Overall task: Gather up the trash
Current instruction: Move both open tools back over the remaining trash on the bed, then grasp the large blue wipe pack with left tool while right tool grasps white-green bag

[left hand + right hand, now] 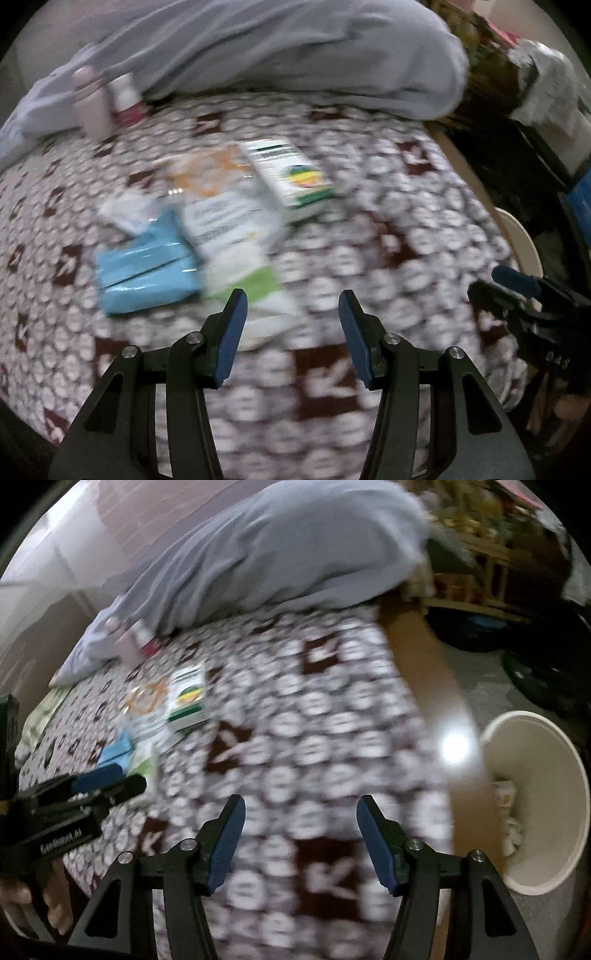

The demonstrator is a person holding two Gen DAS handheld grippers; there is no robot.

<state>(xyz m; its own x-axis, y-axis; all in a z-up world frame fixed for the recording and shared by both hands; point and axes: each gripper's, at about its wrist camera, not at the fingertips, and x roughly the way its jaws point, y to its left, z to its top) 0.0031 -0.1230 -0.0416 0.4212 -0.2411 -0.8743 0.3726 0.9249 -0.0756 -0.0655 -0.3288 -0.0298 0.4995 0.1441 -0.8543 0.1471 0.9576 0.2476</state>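
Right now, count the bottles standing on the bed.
2. A pink bottle and a white bottle with a red base stand side by side at the far edge, against the grey bedding. Others may be hidden.

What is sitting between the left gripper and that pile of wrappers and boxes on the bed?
Nothing visible. The left gripper has open, empty jaws, and only patterned bedspread lies between it and the pile of wrappers just ahead.

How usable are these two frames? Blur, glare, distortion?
Left wrist: motion blur smears the bedspread and the trash pile; the left claw stays sharp; fisheye bends the edges. Right wrist: same blur, plus a glare spot on the floor beside the white bin; corners dark.
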